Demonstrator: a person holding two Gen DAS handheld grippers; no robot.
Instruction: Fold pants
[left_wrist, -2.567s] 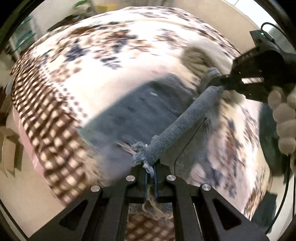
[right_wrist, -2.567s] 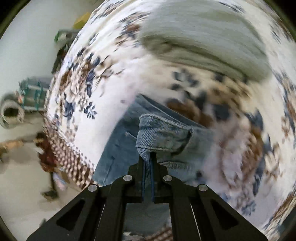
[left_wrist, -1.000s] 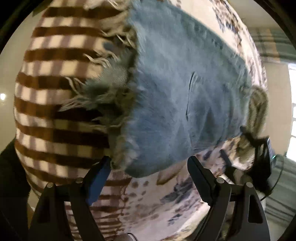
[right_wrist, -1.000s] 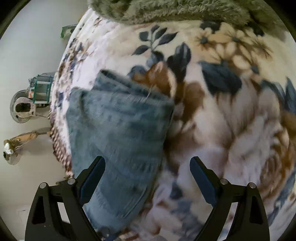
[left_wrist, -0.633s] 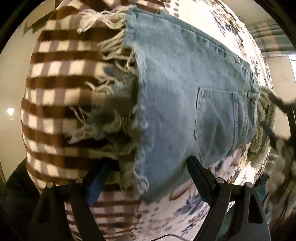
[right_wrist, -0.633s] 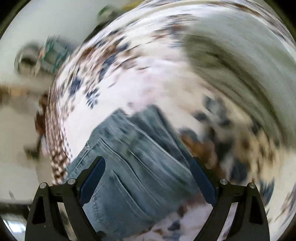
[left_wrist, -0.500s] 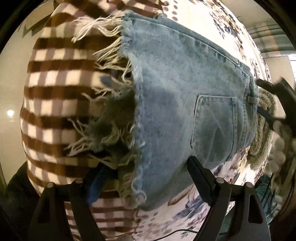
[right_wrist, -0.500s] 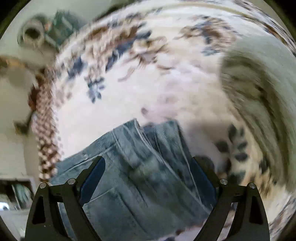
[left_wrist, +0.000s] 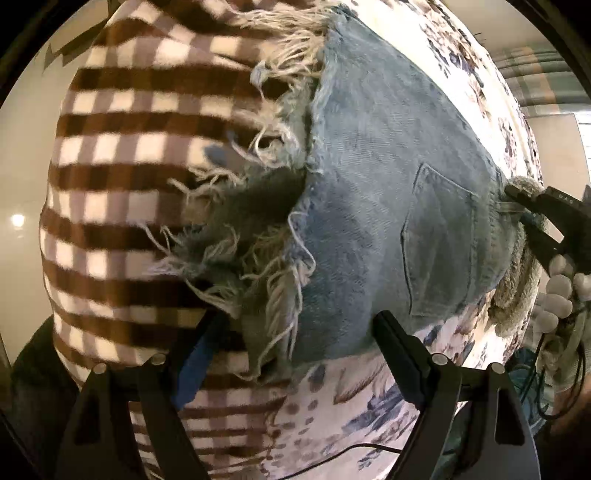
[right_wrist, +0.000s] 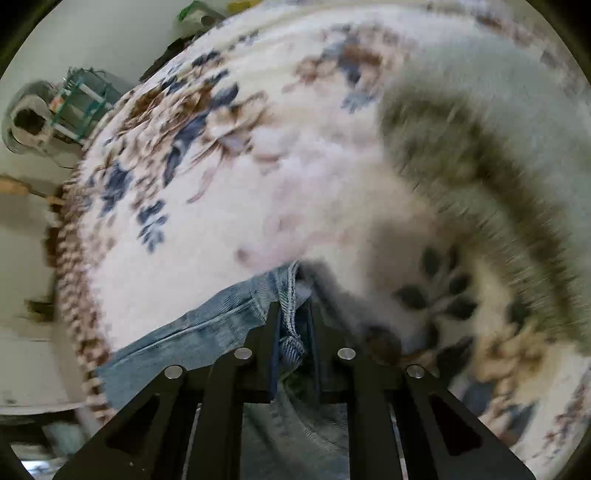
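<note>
R gripper (right_wrist: 293, 325) pinches pants (left_wrist: 388, 192) waistband; L gripper (left_wrist: 295, 339) spread wide at hem.

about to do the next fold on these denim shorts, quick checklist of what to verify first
1. Right gripper shut on the waistband of the blue frayed-hem denim shorts: ok.
2. Left gripper open, holding nothing: ok, but it still needs a grip.
3. Frayed hem within left gripper's reach, right in front of its fingers: ok.
4. Shorts lying flat on the floral fleece blanket: ok.
5. Fuzzy olive-grey throw clear of the waistband: not ok; it lies right beside it.
6. Layers aligned underneath: cannot tell.
</note>
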